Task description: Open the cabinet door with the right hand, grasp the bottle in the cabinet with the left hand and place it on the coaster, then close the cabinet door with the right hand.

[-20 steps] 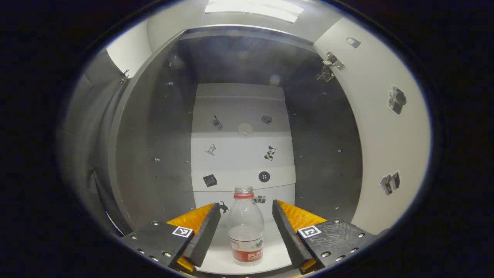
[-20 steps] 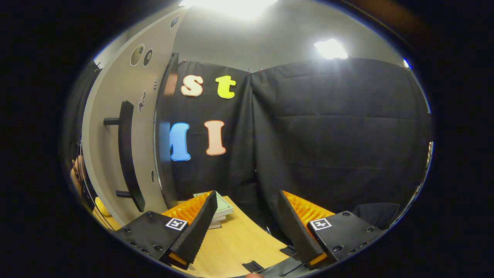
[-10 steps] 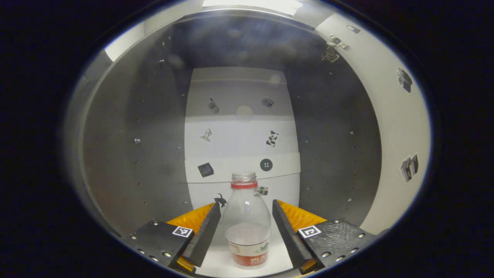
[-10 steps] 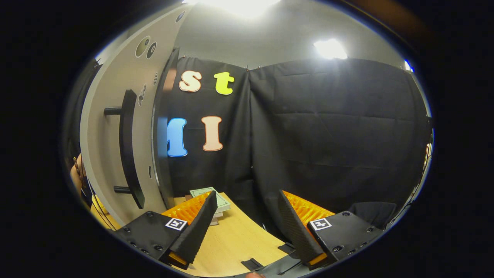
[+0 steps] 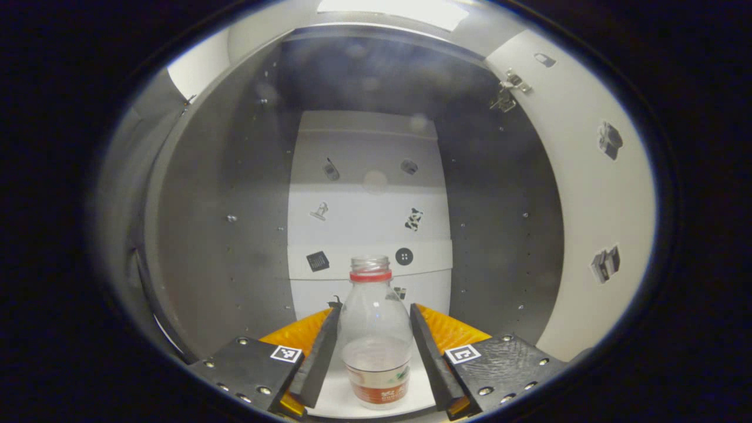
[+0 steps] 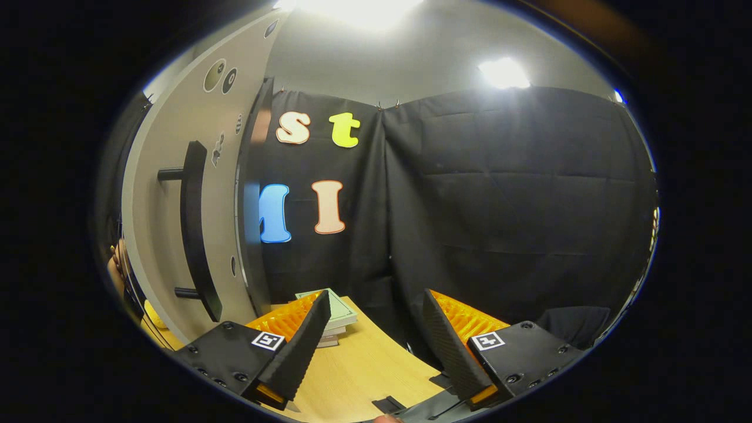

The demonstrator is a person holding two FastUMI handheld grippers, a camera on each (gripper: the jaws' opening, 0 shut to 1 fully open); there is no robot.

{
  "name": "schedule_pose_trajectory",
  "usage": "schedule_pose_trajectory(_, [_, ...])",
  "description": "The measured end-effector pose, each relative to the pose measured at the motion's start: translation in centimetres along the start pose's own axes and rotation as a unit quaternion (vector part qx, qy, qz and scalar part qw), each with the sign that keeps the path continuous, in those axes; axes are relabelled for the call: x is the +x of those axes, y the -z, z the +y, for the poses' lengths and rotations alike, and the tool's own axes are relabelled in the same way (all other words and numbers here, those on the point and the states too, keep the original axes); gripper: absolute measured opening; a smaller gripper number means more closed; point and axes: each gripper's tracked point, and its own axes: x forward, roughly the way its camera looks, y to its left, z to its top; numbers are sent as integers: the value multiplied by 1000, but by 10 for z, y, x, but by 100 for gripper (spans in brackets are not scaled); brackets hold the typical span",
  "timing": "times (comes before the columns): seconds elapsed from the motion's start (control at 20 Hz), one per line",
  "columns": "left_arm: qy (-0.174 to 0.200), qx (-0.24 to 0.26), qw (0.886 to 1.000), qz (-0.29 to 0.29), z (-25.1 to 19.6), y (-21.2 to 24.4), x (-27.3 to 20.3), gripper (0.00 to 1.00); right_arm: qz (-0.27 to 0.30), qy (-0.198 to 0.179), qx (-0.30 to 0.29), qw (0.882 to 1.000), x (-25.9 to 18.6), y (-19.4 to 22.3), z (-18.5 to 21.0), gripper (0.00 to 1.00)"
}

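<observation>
Bottle (image 5: pixel 376 335): upright in the cabinet (image 5: pixel 235 223), between my left gripper (image 5: pixel 372 352) jaws, both pressing its sides.
Right gripper (image 6: pixel 376 343): jaws wide, empty, above worktop (image 6: pixel 358 370).
Door (image 6: pixel 164 194): open.

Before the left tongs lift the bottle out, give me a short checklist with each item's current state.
1. Door open: ok.
2. Bottle upright on the shelf: ok.
3. Bottle between the left tongs: ok.
4. Both fingers pressing on the bottle: cannot tell; they sit right at its sides.
5. Bottle capped: not ok, its mouth looks open and there is liquid inside, so keep it level.
6. Right tongs open and away from the door: ok.
</observation>
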Motion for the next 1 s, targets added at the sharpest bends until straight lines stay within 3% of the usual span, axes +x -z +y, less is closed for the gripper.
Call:
schedule_pose_trajectory(0.55, [-32,20,998,-50,14,-47,-123,70,6,-78,21,997,4,9,-2,99])
schedule_pose_trajectory(0.75, [-45,22,998,-44,18,-33,-172,70,4,-102,26,994,-1,7,1,99])
schedule_pose_trajectory(1.0, [-89,8,995,-37,39,-11,-229,70,0,-128,26,991,-8,9,6,99])
